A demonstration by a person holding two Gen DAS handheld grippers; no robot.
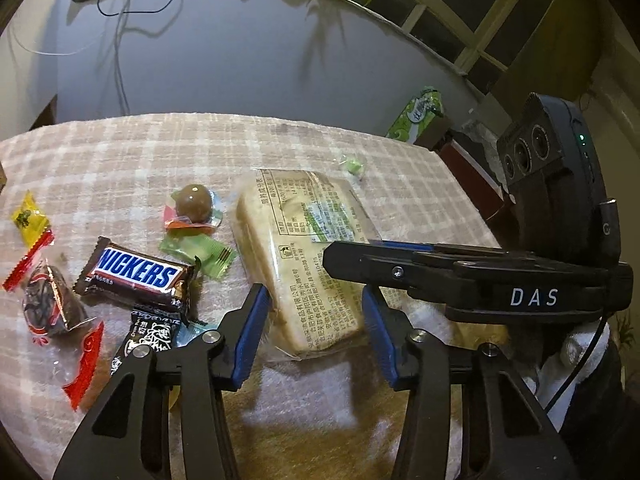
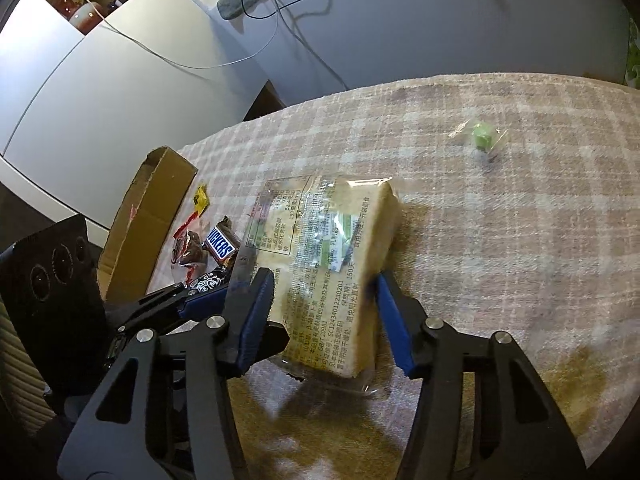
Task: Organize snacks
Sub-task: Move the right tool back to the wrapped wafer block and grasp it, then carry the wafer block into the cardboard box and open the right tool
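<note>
Left gripper (image 1: pixel 316 320) and right gripper (image 2: pixel 324 296) both clamp the wrapped bread pack (image 1: pixel 304 260), blue pads pressed on its sides near the close end. Pack rests on the checked cloth of the worktop (image 1: pixel 120 152). Snickers bar (image 1: pixel 136 274) lies left of the left gripper; green candy (image 2: pixel 482 134) well ahead of the right.

Right hand-held gripper (image 2: pixel 325 284) clamps a wrapped bread pack (image 2: pixel 332 264) on a plaid-covered desk (image 2: pixel 500 220); cardboard box (image 2: pixel 148 220) at left.
</note>
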